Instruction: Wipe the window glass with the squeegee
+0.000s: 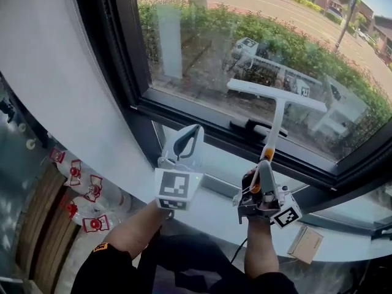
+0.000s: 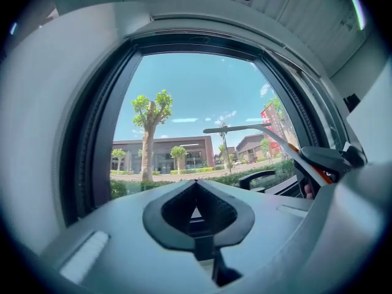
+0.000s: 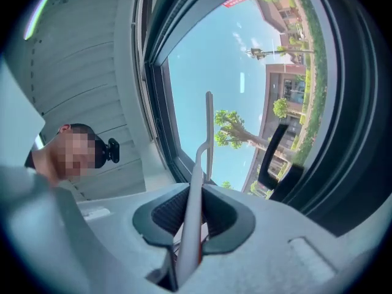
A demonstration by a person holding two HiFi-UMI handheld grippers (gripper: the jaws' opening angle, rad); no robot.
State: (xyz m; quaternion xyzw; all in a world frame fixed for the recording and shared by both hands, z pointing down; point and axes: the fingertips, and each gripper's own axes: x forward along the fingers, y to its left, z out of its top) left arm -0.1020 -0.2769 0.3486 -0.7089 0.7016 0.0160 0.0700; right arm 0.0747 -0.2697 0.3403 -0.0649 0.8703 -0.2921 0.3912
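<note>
A white squeegee (image 1: 276, 95) stands upright with its blade against the lower part of the window glass (image 1: 257, 35). Its thin handle with an orange band runs down into my right gripper (image 1: 265, 169), which is shut on it. In the right gripper view the handle (image 3: 193, 207) passes between the jaws and rises to the blade (image 3: 209, 124). My left gripper (image 1: 188, 141) is to the left of the squeegee, just below the window frame, shut with nothing in it. The left gripper view shows its jaws (image 2: 196, 188) meeting at the tips, with the squeegee (image 2: 240, 128) off to the right.
A dark window frame (image 1: 202, 124) carries a black latch handle (image 1: 251, 126) just behind the squeegee handle. On the white sill (image 1: 208, 216) lies a small brown box (image 1: 305, 244) at the right. Several bottles with red labels (image 1: 82, 195) are at lower left.
</note>
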